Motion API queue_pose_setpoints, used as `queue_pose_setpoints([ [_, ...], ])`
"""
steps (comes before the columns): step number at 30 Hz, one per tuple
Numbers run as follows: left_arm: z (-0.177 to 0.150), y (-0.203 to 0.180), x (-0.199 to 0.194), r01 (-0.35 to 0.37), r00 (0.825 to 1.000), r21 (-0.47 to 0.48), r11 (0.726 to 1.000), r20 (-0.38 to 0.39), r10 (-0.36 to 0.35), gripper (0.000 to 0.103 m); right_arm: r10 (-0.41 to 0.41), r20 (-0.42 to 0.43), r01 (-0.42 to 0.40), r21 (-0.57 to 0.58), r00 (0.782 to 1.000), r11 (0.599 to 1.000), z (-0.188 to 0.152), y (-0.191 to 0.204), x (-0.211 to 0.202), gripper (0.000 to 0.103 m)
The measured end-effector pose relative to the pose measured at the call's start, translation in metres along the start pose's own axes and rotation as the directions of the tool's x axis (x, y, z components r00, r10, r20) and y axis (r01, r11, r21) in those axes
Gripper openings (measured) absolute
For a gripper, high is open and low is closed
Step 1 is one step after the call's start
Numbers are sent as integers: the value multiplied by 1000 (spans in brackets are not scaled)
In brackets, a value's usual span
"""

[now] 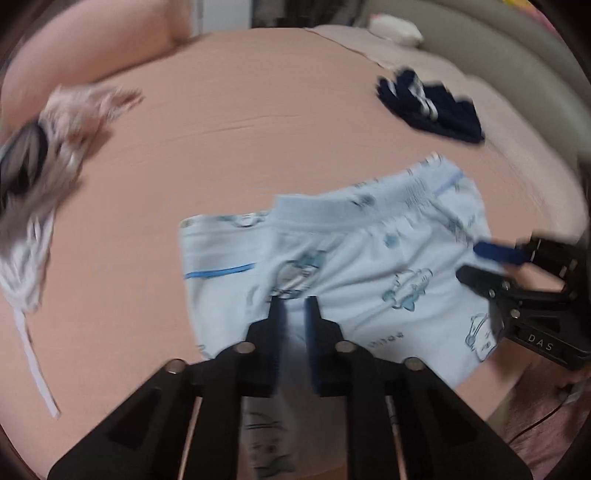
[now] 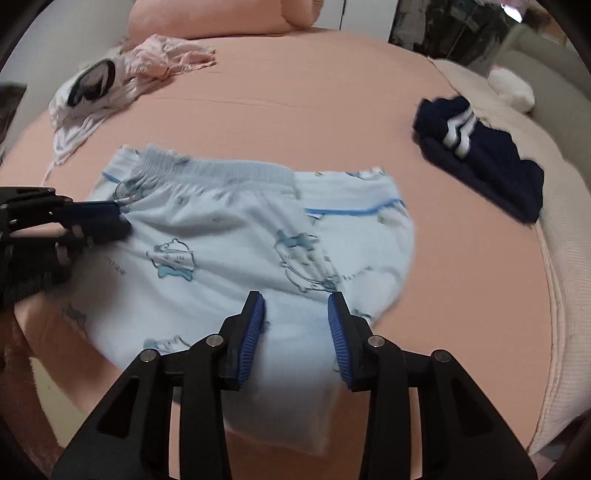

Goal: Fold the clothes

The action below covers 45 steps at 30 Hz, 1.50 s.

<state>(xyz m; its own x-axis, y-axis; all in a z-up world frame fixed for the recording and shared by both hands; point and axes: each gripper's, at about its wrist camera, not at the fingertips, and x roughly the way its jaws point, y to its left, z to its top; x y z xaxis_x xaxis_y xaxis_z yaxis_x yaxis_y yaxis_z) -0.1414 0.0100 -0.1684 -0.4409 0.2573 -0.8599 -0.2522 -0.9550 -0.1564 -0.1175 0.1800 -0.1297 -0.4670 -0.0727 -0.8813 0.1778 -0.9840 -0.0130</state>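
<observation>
Light blue pants (image 1: 369, 266) (image 2: 229, 240) with cartoon prints and an elastic waistband lie partly folded on the pink bed sheet (image 1: 240, 147) (image 2: 295, 110). My left gripper (image 1: 293, 301) (image 2: 118, 218) stands at one side of the pants near the waistband. Its jaws are nearly together, with a pinch of the blue fabric between them. My right gripper (image 2: 295, 295) (image 1: 467, 262) is at the opposite side. Its blue pads (image 2: 255, 332) stand wider apart, and a thick fold of the same pants bulges up between them and touches both.
A navy garment with white stripes (image 1: 432, 107) (image 2: 487, 158) lies at the bed's far right. A heap of pink, white and grey clothes (image 1: 55, 147) (image 2: 110, 81) sits at the far left, near a pink pillow (image 2: 207, 18). A beige blanket edge (image 2: 561, 258) runs along the right.
</observation>
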Motion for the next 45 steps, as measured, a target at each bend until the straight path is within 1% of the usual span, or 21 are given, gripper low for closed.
queue_pose_setpoints([
  [1,0,0,-4,6,1000,-12,1000,20,-5,15,5,8,-5,16,1000,1000,0,-4,-4,36],
  [3,1,-8,-11,58,997,8,998,52,-58,21,10,37,-11,24,999,1000,5,-4,-10,36],
  [5,3,-19,-12,131,989,37,991,65,-133,26,75,78,-76,15,994,997,12,0,-15,37],
  [7,3,-27,-4,101,994,62,993,36,-103,29,134,74,-135,1,988,991,23,-3,-10,38],
  [9,1,-23,9,-3,1000,65,998,-2,4,28,94,16,-94,-29,995,995,25,-2,6,38],
  [11,1,-5,6,8,1000,6,1000,7,-8,20,59,-20,-60,-37,998,997,25,-5,18,36],
  [12,1,3,0,-19,1000,-22,1000,20,20,20,64,-13,-64,-17,998,998,25,-12,20,36],
  [13,1,12,-5,-45,998,-50,998,33,47,25,72,-6,-72,21,997,997,25,-21,18,36],
  [15,-1,25,-16,13,1000,-100,995,26,-10,28,86,17,-87,97,996,992,24,-39,9,35],
  [16,-3,30,-21,50,999,-125,991,21,-48,28,83,33,-87,112,996,990,22,-45,1,38],
  [18,-10,38,-31,114,993,-162,980,14,-114,29,92,45,-96,104,995,990,15,-47,-15,38],
  [20,-25,37,-41,150,988,-177,973,-1,-152,38,113,43,-117,82,993,990,7,-45,-29,38],
  [25,-74,37,-42,187,978,-224,957,-51,-203,38,104,11,-104,124,995,987,-40,-49,-43,40],
  [27,-82,30,-36,126,988,-188,974,-62,-140,37,77,-19,-74,120,997,990,-54,-50,-34,40],
  [28,-85,26,-34,90,993,-166,982,-65,-102,32,44,-31,-41,102,999,994,-57,-50,-30,42],
  [29,-84,23,-33,46,996,-144,989,-68,-56,27,8,-39,-5,83,999,997,-59,-49,-27,49],
  [30,-83,23,-35,15,998,-130,991,-65,-24,27,-11,-39,14,78,999,997,-60,-49,-26,51],
  [35,-84,34,-38,9,998,-171,985,-52,-18,25,-54,-24,56,76,998,996,-66,-53,-31,52],
  [38,-84,50,-49,-23,999,-220,975,-33,16,22,-53,1,53,91,999,994,-71,-60,-42,52],
  [42,-85,61,-56,115,993,-284,952,15,-115,22,-62,56,54,139,996,989,-70,-72,-59,51],
  [45,-86,48,-57,137,990,-230,963,9,-139,22,-41,39,34,169,998,985,-71,-80,-56,51],
])
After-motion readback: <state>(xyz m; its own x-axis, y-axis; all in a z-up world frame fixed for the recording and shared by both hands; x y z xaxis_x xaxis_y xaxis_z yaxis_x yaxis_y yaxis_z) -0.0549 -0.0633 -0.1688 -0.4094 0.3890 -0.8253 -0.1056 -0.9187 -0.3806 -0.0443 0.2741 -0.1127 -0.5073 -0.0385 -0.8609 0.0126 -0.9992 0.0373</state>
